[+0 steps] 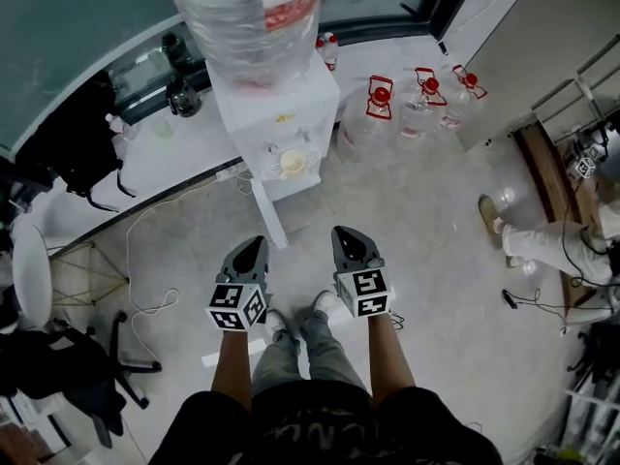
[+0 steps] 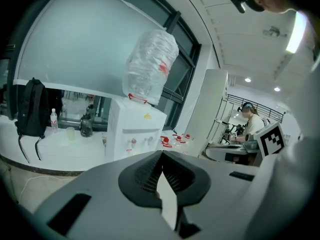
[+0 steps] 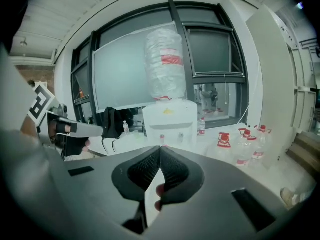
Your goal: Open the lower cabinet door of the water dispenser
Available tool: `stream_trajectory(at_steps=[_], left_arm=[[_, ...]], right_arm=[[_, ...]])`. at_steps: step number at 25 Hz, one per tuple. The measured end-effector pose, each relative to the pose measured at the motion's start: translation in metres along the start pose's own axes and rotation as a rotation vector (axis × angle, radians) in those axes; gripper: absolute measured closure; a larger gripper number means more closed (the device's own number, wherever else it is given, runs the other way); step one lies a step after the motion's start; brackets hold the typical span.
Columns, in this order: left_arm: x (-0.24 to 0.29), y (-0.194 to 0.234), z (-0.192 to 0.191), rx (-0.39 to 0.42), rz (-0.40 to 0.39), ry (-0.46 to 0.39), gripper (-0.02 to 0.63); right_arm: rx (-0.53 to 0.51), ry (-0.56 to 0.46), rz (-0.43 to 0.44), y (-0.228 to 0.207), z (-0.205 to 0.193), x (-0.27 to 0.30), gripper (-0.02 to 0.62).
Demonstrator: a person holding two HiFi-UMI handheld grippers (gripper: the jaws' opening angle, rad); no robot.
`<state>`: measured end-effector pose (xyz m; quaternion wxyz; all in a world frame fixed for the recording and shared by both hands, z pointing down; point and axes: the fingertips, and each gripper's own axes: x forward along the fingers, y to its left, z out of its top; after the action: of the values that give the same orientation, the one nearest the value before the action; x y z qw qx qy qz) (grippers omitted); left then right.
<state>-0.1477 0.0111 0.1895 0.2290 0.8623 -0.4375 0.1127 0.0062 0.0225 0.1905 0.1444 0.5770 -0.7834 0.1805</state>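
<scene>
The person's forearms reach forward over dark trousers, each hand bearing a gripper with a marker cube behind it. The left gripper (image 1: 254, 246) has its jaws pressed together at the tips with nothing between them. The right gripper (image 1: 347, 234) is the same, its ribbed pads meeting and empty. Both point at the water dispenser (image 1: 281, 114) and are held apart from it, over bare grey floor (image 1: 426, 221).

Between the grippers and the dispenser, a narrow white slab (image 1: 270, 213) juts out from the dispenser's lower front toward the person. It looks like the lower cabinet door swung out and seen edge-on, though the gripper views hide that part behind their own bodies. Neither gripper touches it.

Above it on the dispenser's front are the taps, with a pale cup (image 1: 291, 163) on the tray beneath them. A large clear water bottle (image 1: 247, 17) with a red label stands upside down on top.

A white cable (image 1: 145, 260) lies on the floor to the dispenser's left. To its right stand empty jugs with red caps (image 1: 380, 95), and beyond them another person (image 1: 542, 240) sits. Left of the dispenser, on the white ledge (image 1: 194, 143) that runs behind it, are a dark kettle (image 1: 182, 95) and a black backpack (image 1: 73, 153). The window rises behind the ledge.
</scene>
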Motion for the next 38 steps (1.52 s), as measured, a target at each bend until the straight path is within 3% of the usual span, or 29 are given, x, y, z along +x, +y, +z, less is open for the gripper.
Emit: stream_trajectory(at_steps=[24, 38], left_arm=[[-0.036, -0.022, 0.150, 0.162, 0.083, -0.201, 0.595], [-0.038, -0.039, 0.194, 0.204, 0.102, -0.286, 0.595]], right_arm=[[-0.111, -0.151, -0.074, -0.051, 0.122, -0.072, 0.581], [-0.177, -0.247, -0.107, -0.080, 0.176, -0.098, 0.583]])
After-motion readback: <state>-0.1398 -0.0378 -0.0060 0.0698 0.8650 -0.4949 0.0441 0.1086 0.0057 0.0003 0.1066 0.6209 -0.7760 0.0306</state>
